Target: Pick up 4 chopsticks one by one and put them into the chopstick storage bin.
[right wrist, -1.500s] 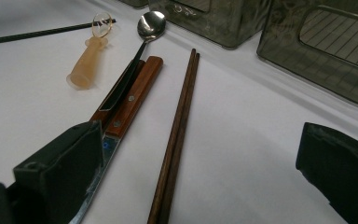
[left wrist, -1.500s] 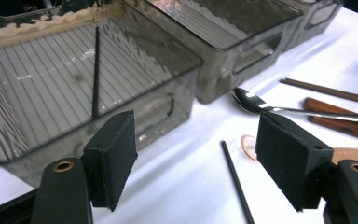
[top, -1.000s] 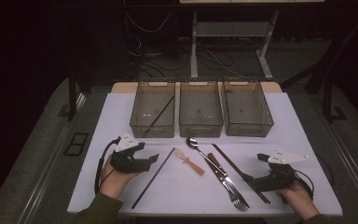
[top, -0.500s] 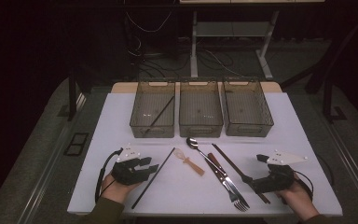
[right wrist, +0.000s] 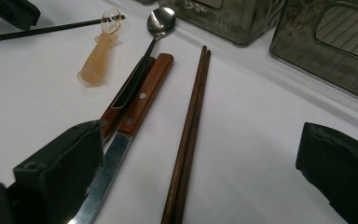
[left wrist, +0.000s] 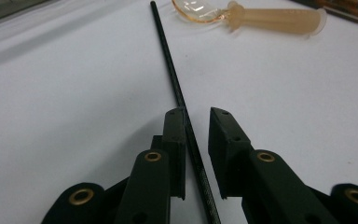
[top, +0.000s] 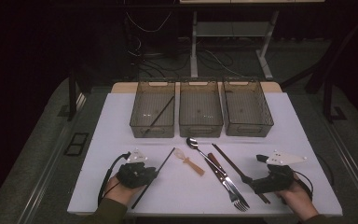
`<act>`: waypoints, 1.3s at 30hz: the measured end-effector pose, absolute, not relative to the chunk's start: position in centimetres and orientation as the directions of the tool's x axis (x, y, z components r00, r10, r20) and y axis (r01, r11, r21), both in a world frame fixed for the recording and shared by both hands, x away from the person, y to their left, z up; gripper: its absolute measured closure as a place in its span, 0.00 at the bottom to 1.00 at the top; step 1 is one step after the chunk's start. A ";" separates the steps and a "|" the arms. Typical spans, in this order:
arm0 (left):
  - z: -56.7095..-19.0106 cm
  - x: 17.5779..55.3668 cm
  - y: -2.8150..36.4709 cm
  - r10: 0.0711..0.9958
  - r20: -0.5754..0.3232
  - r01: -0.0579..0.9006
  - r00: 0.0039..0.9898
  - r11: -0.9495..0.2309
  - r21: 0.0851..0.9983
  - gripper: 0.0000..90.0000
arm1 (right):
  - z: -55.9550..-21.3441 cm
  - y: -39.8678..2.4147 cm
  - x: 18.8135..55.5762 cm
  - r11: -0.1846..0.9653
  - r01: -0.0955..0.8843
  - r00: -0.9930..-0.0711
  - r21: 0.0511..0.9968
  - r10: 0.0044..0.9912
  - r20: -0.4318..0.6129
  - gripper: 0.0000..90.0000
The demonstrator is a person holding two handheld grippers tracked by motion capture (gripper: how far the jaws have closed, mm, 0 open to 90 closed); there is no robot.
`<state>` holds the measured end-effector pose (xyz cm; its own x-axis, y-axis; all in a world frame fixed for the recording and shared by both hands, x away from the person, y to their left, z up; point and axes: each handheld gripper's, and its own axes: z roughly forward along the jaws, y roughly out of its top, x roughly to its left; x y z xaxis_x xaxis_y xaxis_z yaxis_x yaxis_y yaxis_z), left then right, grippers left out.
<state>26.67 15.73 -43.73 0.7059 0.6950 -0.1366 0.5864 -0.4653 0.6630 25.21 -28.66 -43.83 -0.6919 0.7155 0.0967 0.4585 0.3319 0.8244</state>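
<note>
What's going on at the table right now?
A person is sorting cutlery. The left hand-held gripper has just been closing around a black chopstick lying on the white table; one pad touches it and the other stands off. The right hand-held gripper rests open by the wooden chopsticks. A matching black chopstick lies in the left bin.

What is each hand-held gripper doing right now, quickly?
Left hand-held gripper: jaws have just been closing around the black chopstick; a gap remains on one side.
Right hand-held gripper: open, holding nothing.
</note>
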 end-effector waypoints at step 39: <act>-44.2 27.4 15.8 0.711 -0.033 0.557 0.702 -0.520 0.648 0.94 | -43.8 -28.4 25.1 0.344 0.453 -0.702 0.823 0.706 0.091 0.01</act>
<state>27.42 15.81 -44.16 0.7024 0.7110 -0.0330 0.5567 -0.5198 0.6480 25.11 -28.38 -43.81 -0.7021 0.7063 0.0909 0.4528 0.3442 0.8225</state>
